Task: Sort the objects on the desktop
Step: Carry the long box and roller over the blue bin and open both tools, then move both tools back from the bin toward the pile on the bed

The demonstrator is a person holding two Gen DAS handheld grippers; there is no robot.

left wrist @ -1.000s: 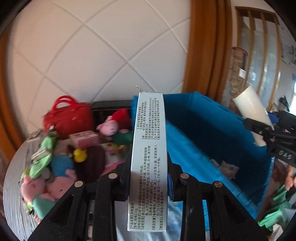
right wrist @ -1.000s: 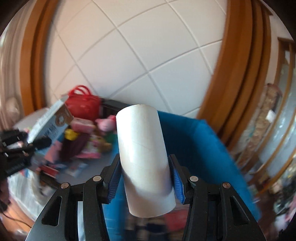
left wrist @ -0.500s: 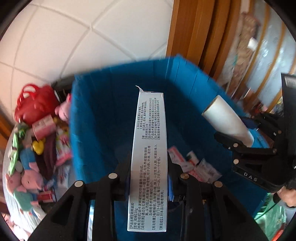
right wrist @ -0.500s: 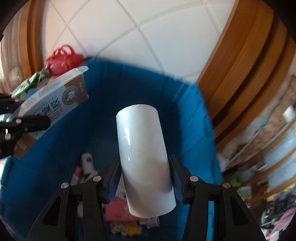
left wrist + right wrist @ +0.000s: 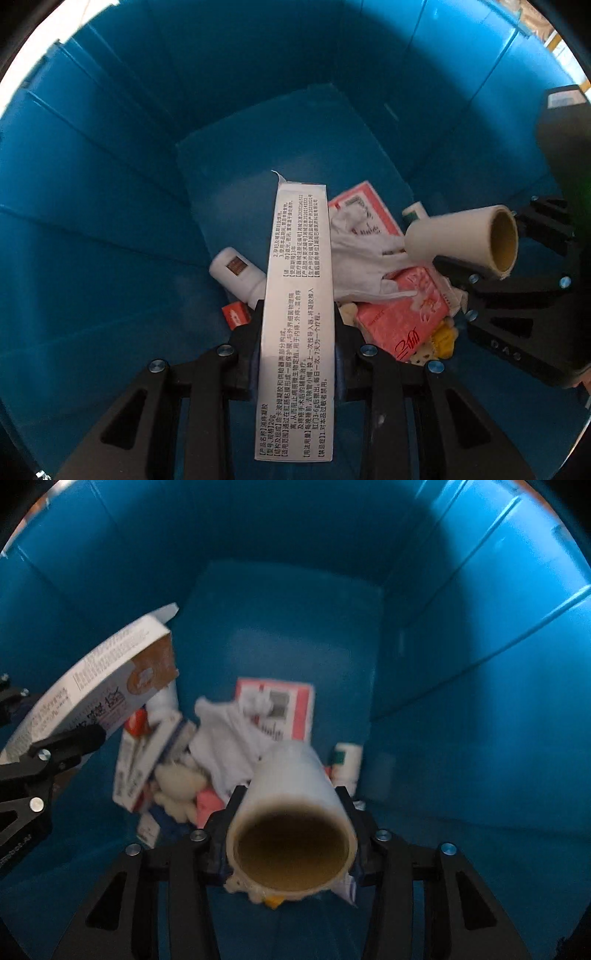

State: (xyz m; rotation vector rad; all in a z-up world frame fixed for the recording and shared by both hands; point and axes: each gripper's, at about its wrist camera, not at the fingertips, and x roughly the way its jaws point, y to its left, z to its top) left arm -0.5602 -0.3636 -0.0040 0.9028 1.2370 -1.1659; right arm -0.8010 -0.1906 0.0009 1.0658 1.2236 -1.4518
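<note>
Your left gripper (image 5: pixel 297 332) is clamping the long printed carton (image 5: pixel 297 295) by its two narrow sides, about halfway along, so the box is sticking straight out ahead of the fingers and will likely drop cleanly once you let go. Your right gripper (image 5: pixel 291 819) is closed the same way round the cardboard tube (image 5: pixel 291 819), its open end facing back toward the camera. You are pointing both grippers steeply downward into the blue bin (image 5: pixel 110 184), left and right side by side and near each other but not touching, each load hanging above the pile rather than resting on it. Below them, on the bin floor, a crumpled white cloth (image 5: pixel 365 258), a pink packet (image 5: pixel 402 314), a red-and-white card (image 5: pixel 291 709) and a small white bottle (image 5: pixel 236 271) are already lying, so this looks like the release point for both items.
</note>
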